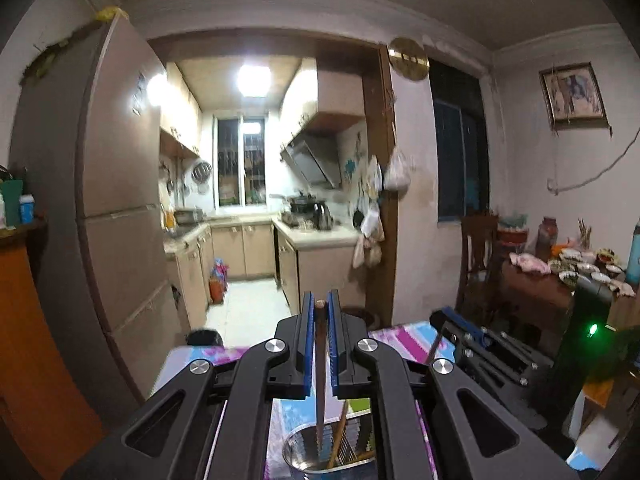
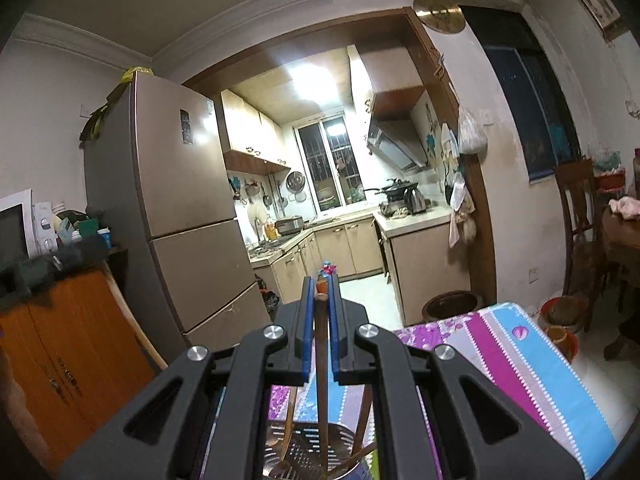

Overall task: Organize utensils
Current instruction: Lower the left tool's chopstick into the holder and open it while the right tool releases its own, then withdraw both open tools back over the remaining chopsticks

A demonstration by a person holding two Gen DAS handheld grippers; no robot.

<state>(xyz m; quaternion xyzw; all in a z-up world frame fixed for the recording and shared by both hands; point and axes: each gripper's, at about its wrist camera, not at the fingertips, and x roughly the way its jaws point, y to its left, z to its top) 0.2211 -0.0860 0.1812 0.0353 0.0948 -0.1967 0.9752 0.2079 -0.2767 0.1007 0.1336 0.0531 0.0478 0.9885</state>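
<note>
My left gripper [image 1: 319, 308] is shut on a dark brown chopstick [image 1: 320, 364] that hangs down into a steel utensil cup [image 1: 308, 456] on the table; a lighter wooden utensil [image 1: 339, 436] leans in the same cup. My right gripper [image 2: 320, 292] is shut on another brown chopstick [image 2: 321, 372] whose lower end reaches into a perforated steel utensil holder [image 2: 304, 452] with several wooden utensils. The right gripper also shows in the left wrist view [image 1: 456, 322], to the right, holding its stick.
A purple, pink and blue floral tablecloth [image 2: 520, 360] covers the table. A tall fridge [image 2: 168, 200] and orange cabinet [image 2: 68, 352] stand left. The kitchen doorway lies ahead. A dining table with dishes [image 1: 560, 276] and a wooden chair [image 1: 476, 256] stand right.
</note>
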